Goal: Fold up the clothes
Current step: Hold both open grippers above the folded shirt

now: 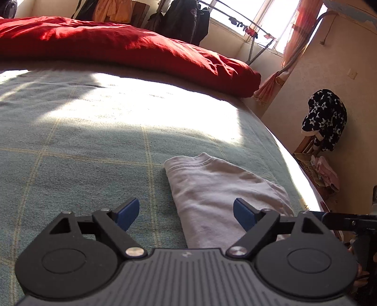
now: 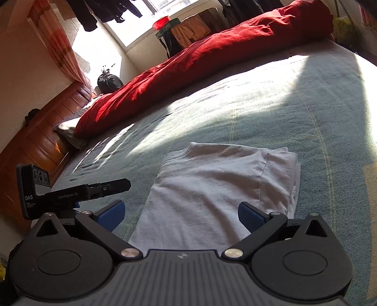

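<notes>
Folded white shirt (image 2: 212,188) on bed (image 2: 282,106), both grippers open

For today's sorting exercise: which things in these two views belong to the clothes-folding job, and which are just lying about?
Belongs to the job:
- folded white T-shirt
- left gripper, open
- right gripper, open
- green bedspread it lies on

Just lying about:
- red duvet
- star-patterned garment
- black backpack
- hanging dark clothes

On my right wrist view I read "DAS" in white on the black camera block (image 2: 31,190) of the left hand-held gripper (image 2: 103,186), with smaller lines beneath too tiny to read. Its arm (image 2: 70,194) bears "GenRobot.AI". Nothing else is legible.
</notes>
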